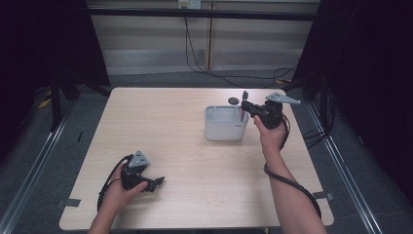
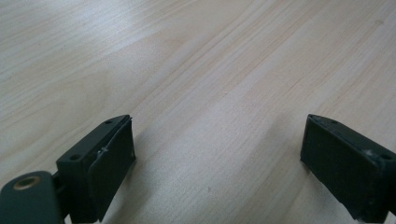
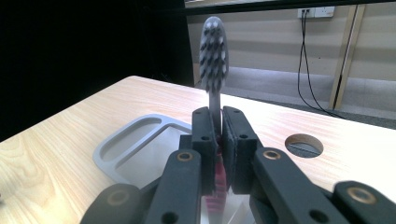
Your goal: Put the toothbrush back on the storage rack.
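1. High view: a wooden table (image 1: 185,146) carries a white holder (image 1: 225,123) right of its middle. The right gripper (image 1: 245,108), held in the right hand (image 1: 271,134), is at the holder's right end and clamps a toothbrush (image 1: 244,103) that stands upright, its head above the jaws and its lower part going down to the holder. A small round hole (image 1: 234,101) is in the table just behind the holder. The left gripper (image 1: 157,183) lies low on the table near the front left, held by the left hand (image 1: 119,191), well apart from the holder.

2. Left gripper view: the left gripper (image 2: 217,161) has its jaws wide apart, with bare table (image 2: 210,70) between them.

3. Right gripper view: the right gripper (image 3: 219,140) has its jaws pressed together on the toothbrush (image 3: 214,60) neck. The bristle head is above them, and a pink part of the handle is below. The holder (image 3: 133,144) is under the jaws; the hole (image 3: 304,145) is at the right.
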Demonstrator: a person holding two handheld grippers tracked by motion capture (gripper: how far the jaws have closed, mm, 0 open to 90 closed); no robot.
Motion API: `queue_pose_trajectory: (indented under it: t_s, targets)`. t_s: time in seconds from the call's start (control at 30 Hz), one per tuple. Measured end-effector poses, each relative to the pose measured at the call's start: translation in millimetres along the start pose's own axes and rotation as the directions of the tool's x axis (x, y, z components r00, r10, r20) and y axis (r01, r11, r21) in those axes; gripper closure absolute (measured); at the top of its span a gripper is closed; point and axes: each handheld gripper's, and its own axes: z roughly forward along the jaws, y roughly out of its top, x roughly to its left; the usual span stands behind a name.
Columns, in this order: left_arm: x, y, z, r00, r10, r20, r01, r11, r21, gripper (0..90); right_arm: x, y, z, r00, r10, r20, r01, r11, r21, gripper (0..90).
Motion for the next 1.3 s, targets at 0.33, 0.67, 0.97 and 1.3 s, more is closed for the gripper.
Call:
queue_pose_trajectory:
  t_s: [0.33, 0.67, 0.97, 1.3]
  targets:
    - [0.0, 0.0, 0.0, 1.0000, 0.000, 0.000, 0.000, 1.0000, 0.000, 9.4, -0.3, -3.6, -0.3, 1.0000, -0.001, 0.004, 0.001, 1.000, 0.005, 84.1]
    - [0.0, 0.0, 0.0, 1.0000, 0.000, 0.000, 0.000, 1.0000, 0.000, 9.4, -1.0, -5.3, -0.3, 0.9999, -0.005, 0.012, 0.005, 1.000, 0.007, 84.0]
    - [0.0, 0.0, 0.0, 1.0000, 0.001, 0.000, -0.001, 1.0000, 0.000, 9.4, -2.3, -8.0, -0.9, 0.9998, -0.004, 0.021, 0.003, 1.000, 0.013, 84.0]
    - [0.0, 0.0, 0.0, 1.0000, 0.000, 0.000, 0.000, 1.0000, 0.000, 9.4, -3.3, -10.7, -0.6, 0.9996, -0.010, 0.027, 0.009, 1.000, 0.021, 84.0]
